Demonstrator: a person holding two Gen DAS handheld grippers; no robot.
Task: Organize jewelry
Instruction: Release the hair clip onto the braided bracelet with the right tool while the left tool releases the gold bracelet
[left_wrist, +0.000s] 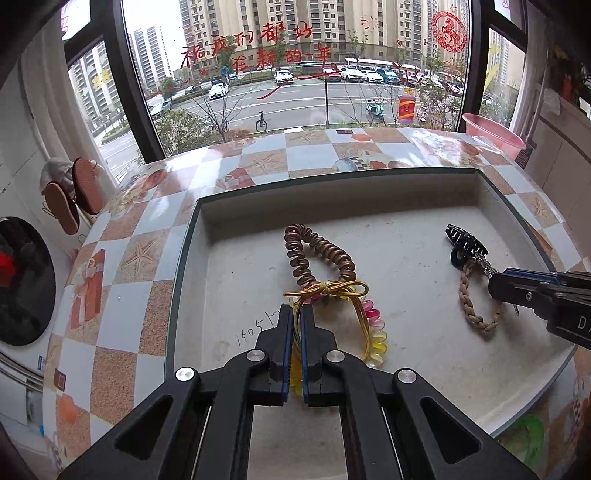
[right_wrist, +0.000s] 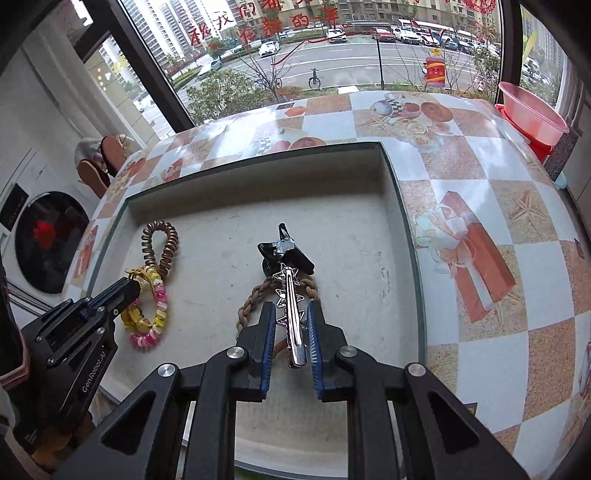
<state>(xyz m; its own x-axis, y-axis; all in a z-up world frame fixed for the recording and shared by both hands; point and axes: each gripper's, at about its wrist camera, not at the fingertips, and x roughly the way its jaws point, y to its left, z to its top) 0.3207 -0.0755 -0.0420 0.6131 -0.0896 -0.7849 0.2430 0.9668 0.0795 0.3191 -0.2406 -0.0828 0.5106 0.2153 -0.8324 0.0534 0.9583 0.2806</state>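
Observation:
A grey tray (left_wrist: 369, 177) lies on the checkered table and also shows in the right wrist view (right_wrist: 258, 155). In it lie a brown coil hair tie (left_wrist: 317, 254), a yellow and pink coil hair tie (left_wrist: 376, 332) with a gold cord bow (left_wrist: 325, 288), a black claw clip (left_wrist: 463, 245) and a braided tan band (left_wrist: 469, 306). My left gripper (left_wrist: 296, 314) is shut on the yellow and pink hair tie. My right gripper (right_wrist: 291, 314) is narrowly open around a silver star hair clip (right_wrist: 293, 317), which lies over the braided band (right_wrist: 255, 299); the fingers do not touch it.
A pink basin (left_wrist: 491, 133) stands at the table's far right corner. Slippers (left_wrist: 74, 192) hang at the left by a washing machine door (left_wrist: 22, 280). A large window runs behind the table.

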